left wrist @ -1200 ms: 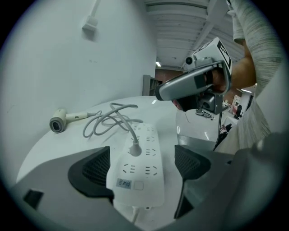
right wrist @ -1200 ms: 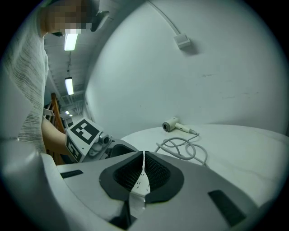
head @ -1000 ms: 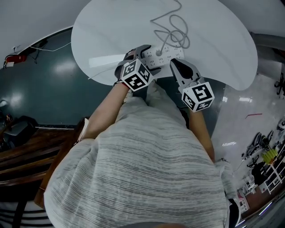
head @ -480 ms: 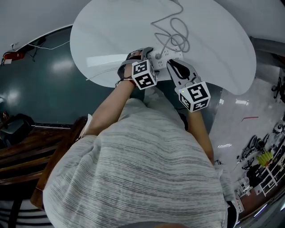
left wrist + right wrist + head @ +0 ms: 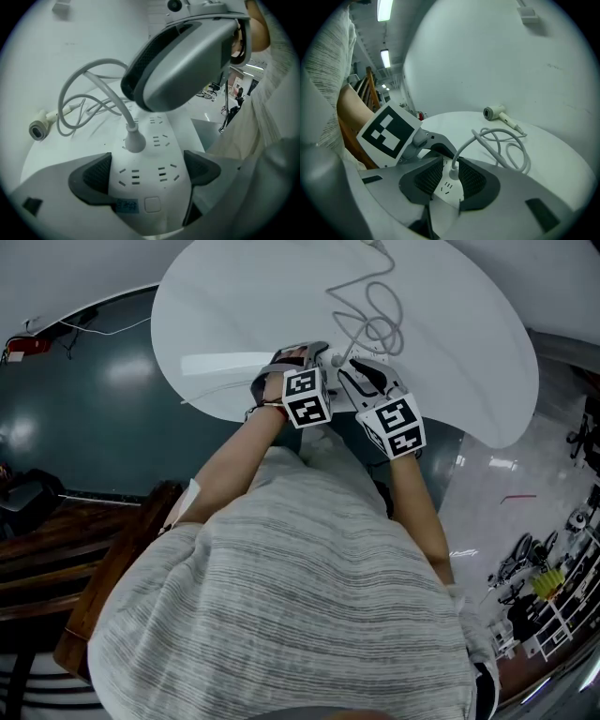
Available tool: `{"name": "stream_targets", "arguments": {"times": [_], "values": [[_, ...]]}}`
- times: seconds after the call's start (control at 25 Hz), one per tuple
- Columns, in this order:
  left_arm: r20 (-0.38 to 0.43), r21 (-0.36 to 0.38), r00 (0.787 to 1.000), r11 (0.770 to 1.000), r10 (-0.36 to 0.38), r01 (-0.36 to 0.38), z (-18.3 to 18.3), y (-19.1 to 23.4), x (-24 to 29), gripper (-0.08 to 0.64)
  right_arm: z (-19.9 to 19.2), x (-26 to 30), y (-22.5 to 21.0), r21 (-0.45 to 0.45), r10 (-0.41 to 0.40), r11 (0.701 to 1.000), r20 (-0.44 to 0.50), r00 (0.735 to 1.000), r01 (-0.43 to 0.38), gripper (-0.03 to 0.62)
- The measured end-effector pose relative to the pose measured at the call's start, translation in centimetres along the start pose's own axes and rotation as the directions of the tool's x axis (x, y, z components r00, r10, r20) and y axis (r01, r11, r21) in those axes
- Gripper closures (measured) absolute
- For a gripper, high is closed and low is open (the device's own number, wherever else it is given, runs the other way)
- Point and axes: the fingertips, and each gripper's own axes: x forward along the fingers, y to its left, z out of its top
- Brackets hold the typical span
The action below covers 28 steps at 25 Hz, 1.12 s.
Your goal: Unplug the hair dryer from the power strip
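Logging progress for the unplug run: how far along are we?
Done: positioning only. The left gripper straddles the power strip; its jaws have just been opening, strip between them, apparently unclamped. In hand: the right gripper has the plug between open jaws. Remaining: clamp the plug and pull it; it sits in its socket, cord leading to the hair dryer.
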Motion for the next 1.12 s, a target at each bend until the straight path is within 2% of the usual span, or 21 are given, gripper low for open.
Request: {"name": "stream_targets", "arguments": {"times": [0.2,0.32,0.48,0.64,0.96,1.04,1.12], "values": [[-0.006,-0.001,1.0,1.0,0.006,-0.006,-0.2,0.2,0.2,0.087,-0.7,2.6,-0.4,-0.099,-0.011,0.995,-0.12,0.993,-0.001,0.497],[-0.001,-0.009,1.0,1.0,0.004,-0.004,0.0,0.2,0.1,0.087,-1.0,3.2,-0.5,-0.165,-0.024,0.986,-0.172,0.985,-0.005,0.52],[-0.001,-0.021,1.0,1.0,-0.002,0.002,0.1,0.1,0.1,0.087,-1.1,3.3,-0.4,-0.119,-0.019,0.993,-0.198,0.98,-0.005,0.537],[-0.009,-0.027,1.0,1.0,-0.006,0.006,0.2,0.0,0.1,0.087,-0.6,2.9,-0.6,-0.059,-0.033,0.998,-0.167,0.985,0.024,0.551],[-0.008,-0.046,1.0,0.999,-0.017,0.017,0.4,0.0,0.4,0.087,-0.9,2.3,-0.6,-0.077,-0.059,0.996,-0.138,0.989,0.049,0.557],[-0.018,-0.051,0.999,0.998,-0.028,0.027,0.4,0.0,0.6,0.087,0.6,1.6,-0.8,-0.045,-0.06,0.997,-0.059,0.996,0.057,0.557],[-0.015,-0.054,0.999,0.998,-0.037,0.036,0.4,-0.1,0.6,0.087,5.5,-0.2,-1.3,-0.005,-0.075,0.997,0.094,0.993,0.075,0.557]]}}
